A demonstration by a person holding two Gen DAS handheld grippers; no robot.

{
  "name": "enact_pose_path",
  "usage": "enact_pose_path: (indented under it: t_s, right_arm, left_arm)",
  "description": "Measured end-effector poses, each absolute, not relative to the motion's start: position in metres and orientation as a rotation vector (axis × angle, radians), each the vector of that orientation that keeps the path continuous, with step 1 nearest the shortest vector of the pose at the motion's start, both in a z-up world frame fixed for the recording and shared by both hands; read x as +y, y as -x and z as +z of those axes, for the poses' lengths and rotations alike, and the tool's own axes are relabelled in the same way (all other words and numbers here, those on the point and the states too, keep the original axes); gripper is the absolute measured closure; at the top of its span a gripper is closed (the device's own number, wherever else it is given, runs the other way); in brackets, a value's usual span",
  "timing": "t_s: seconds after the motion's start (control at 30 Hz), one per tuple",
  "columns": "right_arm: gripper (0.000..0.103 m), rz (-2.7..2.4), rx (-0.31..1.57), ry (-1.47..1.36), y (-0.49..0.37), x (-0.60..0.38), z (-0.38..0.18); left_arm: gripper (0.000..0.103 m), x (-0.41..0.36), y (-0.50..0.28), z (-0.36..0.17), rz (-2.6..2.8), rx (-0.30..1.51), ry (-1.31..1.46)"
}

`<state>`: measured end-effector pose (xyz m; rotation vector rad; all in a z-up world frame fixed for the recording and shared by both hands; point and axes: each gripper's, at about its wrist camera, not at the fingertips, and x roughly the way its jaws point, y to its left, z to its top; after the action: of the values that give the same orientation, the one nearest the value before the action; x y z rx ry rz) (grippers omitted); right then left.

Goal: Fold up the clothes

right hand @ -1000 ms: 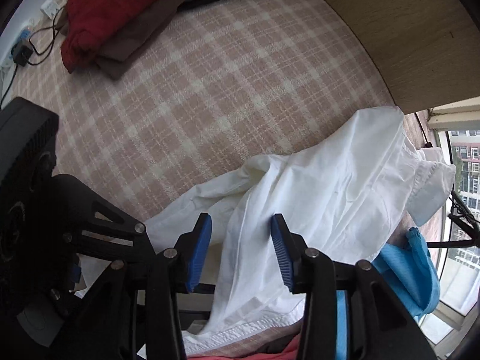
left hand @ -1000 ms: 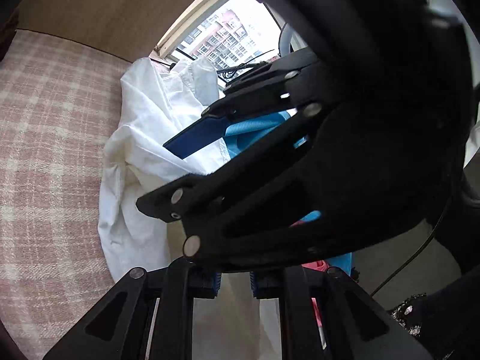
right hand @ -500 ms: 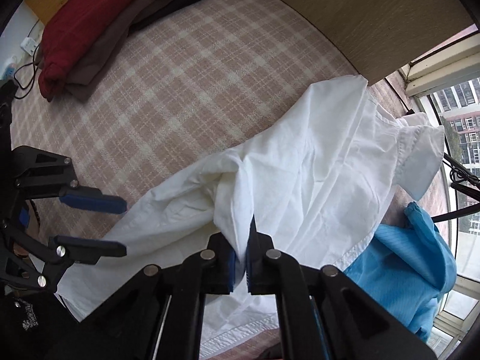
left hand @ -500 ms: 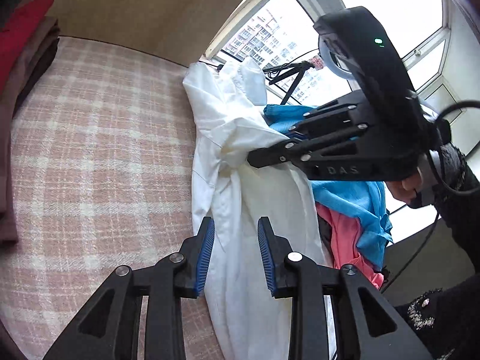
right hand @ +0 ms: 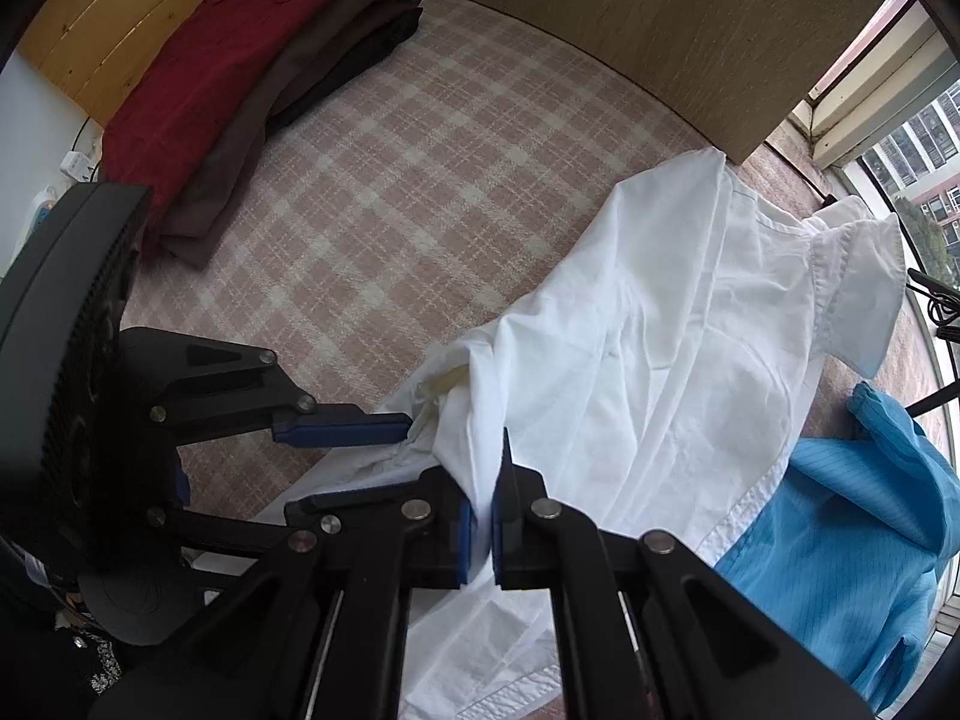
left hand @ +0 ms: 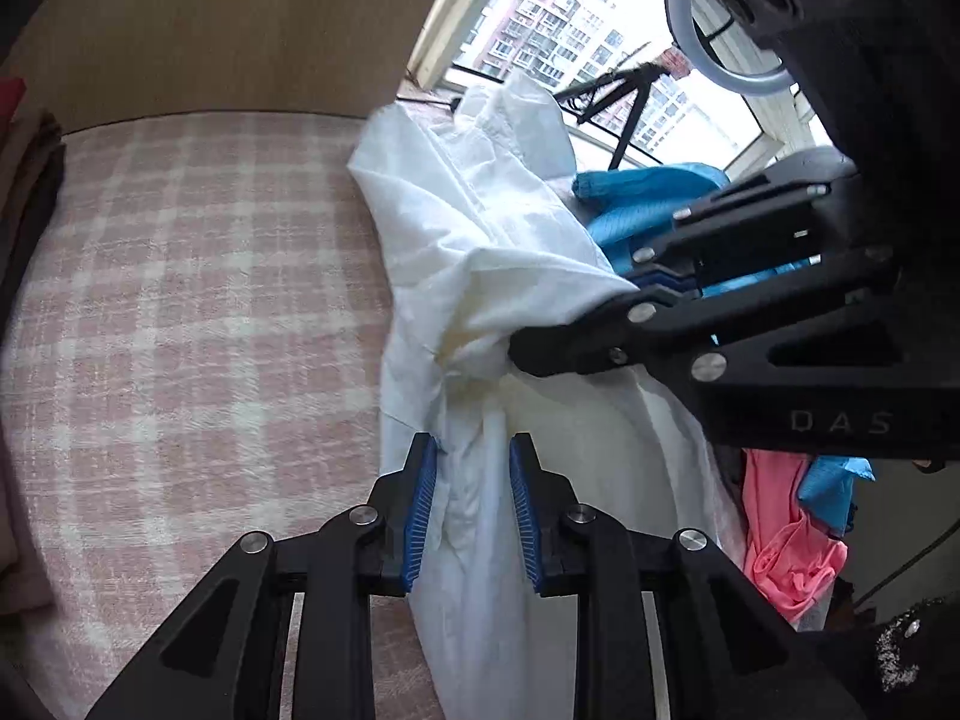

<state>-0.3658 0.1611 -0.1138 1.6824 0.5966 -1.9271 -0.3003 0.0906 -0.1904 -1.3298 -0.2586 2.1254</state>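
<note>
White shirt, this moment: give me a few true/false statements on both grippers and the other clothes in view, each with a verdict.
1. The right gripper is shut on the white shirt. True.
2. The left gripper is clamped shut. False: its jaws stand open with shirt fabric between them.
3. A blue garment lies beside the shirt. True.
4. The folded red garment lies on top of the shirt. False: it sits apart at the far side of the plaid surface.

Daylight from window, slightly overexposed; fisheye edges dark, perhaps motion-blurred upper right.
</note>
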Motion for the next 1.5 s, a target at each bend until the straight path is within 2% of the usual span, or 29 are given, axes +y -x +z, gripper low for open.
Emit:
enact_pose_path:
  t_s: [0.1, 0.4, 0.43, 0.53, 0.57, 0.73, 0.83, 0.9, 0.97, 1.03, 1.1, 1.23, 1.3, 1.4, 1.5]
  right_arm:
    - [0.099, -1.925, 0.570, -1.686, 0.372, 0.159, -0.116]
    - [0.099, -1.916, 0.547, -1.691, 0.375, 0.154, -0.121]
    - [0.099, -1.916, 0.544, -1.693, 0.376, 0.154, -0.122]
    - [0.099, -1.915, 0.539, -1.697, 0.376, 0.154, -0.124]
    - [0.099, -1.917, 0.537, -1.698, 0.376, 0.154, -0.125]
    - [0.099, -1.897, 0.463, -1.704, 0.379, 0.156, -0.127]
    - [0.097, -1.864, 0.433, -1.702, 0.378, 0.151, -0.132]
    - [0.092, -1.846, 0.419, -1.698, 0.377, 0.148, -0.133]
    - [0.087, -1.858, 0.334, -1.674, 0.377, 0.158, -0.127]
    - [0.081, -1.869, 0.250, -1.649, 0.377, 0.168, -0.122]
    - [0.076, -1.878, 0.166, -1.622, 0.376, 0.178, -0.116]
    - [0.076, -1.892, 0.009, -1.568, 0.377, 0.197, -0.105]
    - [0.089, -1.917, -0.006, -1.562, 0.383, 0.203, -0.107]
    - [0.089, -1.956, -0.028, -1.552, 0.393, 0.212, -0.110]
    - [0.091, -1.994, -0.050, -1.542, 0.403, 0.221, -0.114]
  left_arm:
    - [0.079, 0.085, 0.303, -0.187, 2.150, -0.262, 1.328]
    - [0.074, 0.114, 0.305, -0.197, 2.180, -0.077, 1.358]
    - [0.075, 0.116, 0.305, -0.199, 2.191, -0.062, 1.360]
    - [0.096, 0.119, 0.305, -0.203, 2.222, -0.032, 1.364]
    - [0.098, 0.116, 0.304, -0.202, 2.229, -0.044, 1.362]
    - [0.099, 0.075, 0.310, -0.197, 2.271, -0.226, 1.364]
    - [0.098, 0.077, 0.311, -0.205, 2.278, -0.177, 1.394]
    - [0.097, 0.075, 0.312, -0.208, 2.280, -0.192, 1.403]
    - [0.090, 0.067, 0.313, -0.210, 2.280, -0.239, 1.412]
    - [0.088, 0.051, 0.313, -0.209, 2.283, -0.288, 1.423]
    - [0.092, 0.035, 0.314, -0.207, 2.301, -0.322, 1.433]
    - [0.092, 0.002, 0.313, -0.193, 2.345, -0.398, 1.418]
    - [0.092, 0.004, 0.314, -0.180, 2.318, -0.429, 1.363]
    - [0.092, 0.020, 0.315, -0.161, 2.271, -0.423, 1.263]
    - [0.092, 0.046, 0.323, -0.164, 2.214, -0.374, 1.269]
